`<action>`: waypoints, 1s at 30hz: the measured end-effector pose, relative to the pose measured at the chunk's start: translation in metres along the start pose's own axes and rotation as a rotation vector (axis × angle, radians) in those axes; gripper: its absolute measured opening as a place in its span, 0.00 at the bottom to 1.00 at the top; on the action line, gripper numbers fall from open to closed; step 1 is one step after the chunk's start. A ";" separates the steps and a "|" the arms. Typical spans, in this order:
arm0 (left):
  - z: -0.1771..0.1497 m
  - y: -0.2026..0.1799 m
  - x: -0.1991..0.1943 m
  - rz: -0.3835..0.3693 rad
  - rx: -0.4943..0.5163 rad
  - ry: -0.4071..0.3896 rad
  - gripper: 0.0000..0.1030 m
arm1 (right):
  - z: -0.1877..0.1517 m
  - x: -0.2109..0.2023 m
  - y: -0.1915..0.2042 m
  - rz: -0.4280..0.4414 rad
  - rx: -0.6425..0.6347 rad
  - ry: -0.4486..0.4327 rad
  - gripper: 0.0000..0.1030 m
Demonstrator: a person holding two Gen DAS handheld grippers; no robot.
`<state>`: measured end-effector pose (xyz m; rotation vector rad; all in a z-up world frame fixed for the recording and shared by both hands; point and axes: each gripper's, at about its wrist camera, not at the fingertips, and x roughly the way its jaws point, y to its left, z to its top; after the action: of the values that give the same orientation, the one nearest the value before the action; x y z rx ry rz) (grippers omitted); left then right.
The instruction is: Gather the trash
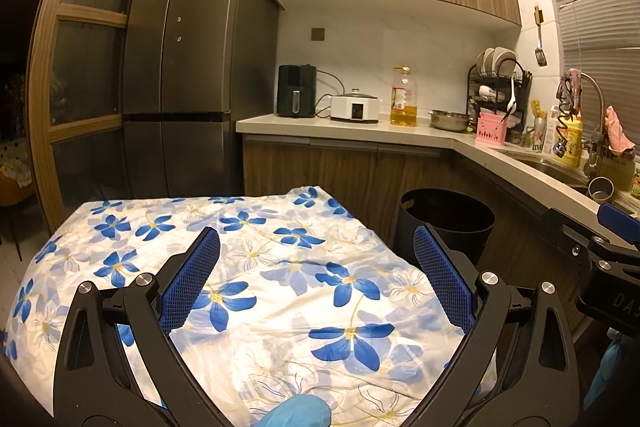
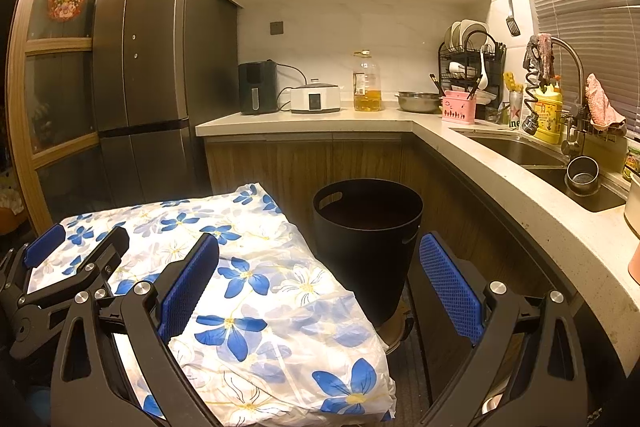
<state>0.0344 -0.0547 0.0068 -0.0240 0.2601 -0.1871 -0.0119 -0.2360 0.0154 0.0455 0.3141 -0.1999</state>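
Where the floral cloth (image 2: pixel 256 291) ends at its right edge, the black bin (image 2: pixel 366 243) stands on the floor just beside the table, its mouth uncovered and its inside too dark to read. No trash shows on the cloth. The left gripper (image 1: pixel 316 255) hangs above the cloth with its fingers spread and nothing between them; the right gripper (image 2: pixel 320 259) is likewise parted and bare, straddling the cloth's edge and the bin. Beyond the bin the wooden lower cabinets (image 2: pixel 304 159) and the L-shaped counter (image 2: pixel 496 171) hem in the far and right sides. The fridge (image 2: pixel 144 63) stands far left.
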 end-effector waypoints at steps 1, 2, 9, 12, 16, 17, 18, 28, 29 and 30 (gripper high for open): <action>0.001 0.000 0.000 0.001 0.000 -0.001 0.93 | 0.000 0.000 0.000 -0.001 0.000 -0.001 0.94; 0.001 0.000 0.000 0.001 0.000 -0.001 0.93 | 0.000 0.000 0.000 0.000 0.001 -0.001 0.94; 0.002 0.001 0.000 0.002 0.003 0.000 0.93 | 0.001 -0.001 0.001 0.000 0.001 0.001 0.94; 0.002 0.000 0.000 0.002 0.003 0.000 0.93 | 0.001 -0.001 0.001 0.001 0.002 0.001 0.94; 0.002 0.001 0.001 0.001 0.004 0.001 0.93 | 0.001 -0.001 0.000 0.001 0.003 0.001 0.94; 0.002 0.001 0.000 0.002 0.004 0.001 0.93 | 0.002 -0.001 0.000 0.000 0.003 0.001 0.94; 0.002 0.001 0.000 0.002 0.004 0.001 0.93 | 0.001 -0.001 0.000 0.000 0.003 0.000 0.94; 0.003 0.002 0.001 0.002 0.004 0.001 0.93 | 0.001 0.000 0.001 -0.002 0.005 0.001 0.94; 0.003 0.002 0.001 0.002 0.005 0.001 0.93 | 0.001 0.000 0.001 -0.003 0.006 0.001 0.94; 0.002 0.001 0.000 0.003 0.005 0.001 0.93 | 0.001 -0.001 0.001 -0.002 0.007 0.001 0.94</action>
<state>0.0354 -0.0540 0.0085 -0.0190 0.2609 -0.1848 -0.0120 -0.2353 0.0164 0.0524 0.3149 -0.2030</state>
